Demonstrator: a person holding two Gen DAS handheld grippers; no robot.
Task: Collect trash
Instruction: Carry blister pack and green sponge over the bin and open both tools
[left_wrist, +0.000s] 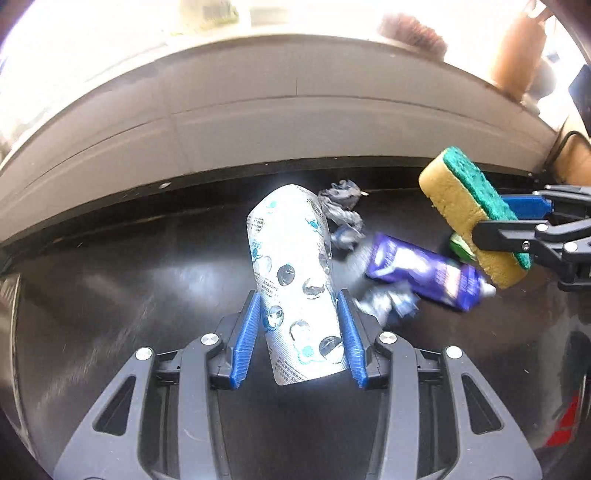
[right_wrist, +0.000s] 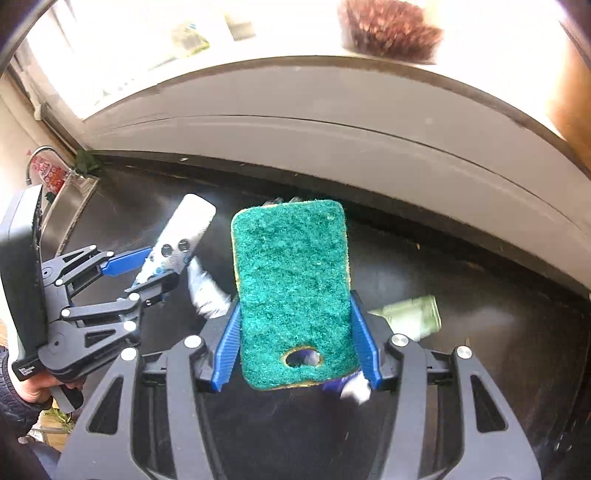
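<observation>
On the black countertop (left_wrist: 110, 280), the right gripper (right_wrist: 295, 332) is clamped on the edges of a green-faced sponge (right_wrist: 291, 288); the left gripper (left_wrist: 300, 332) pinches a silver blister pack (left_wrist: 295, 280) upright. Best carry both level, squeezing steadily, since the foil could slip. A purple tube (left_wrist: 424, 275) and crumpled wrappers (left_wrist: 341, 206) lie between, farther back. Print is unreadable.

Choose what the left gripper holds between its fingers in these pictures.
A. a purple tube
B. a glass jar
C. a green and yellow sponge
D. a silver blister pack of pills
D: the left gripper has its blue fingers closed on the silver blister pack, while the right gripper holds the sponge.
</observation>
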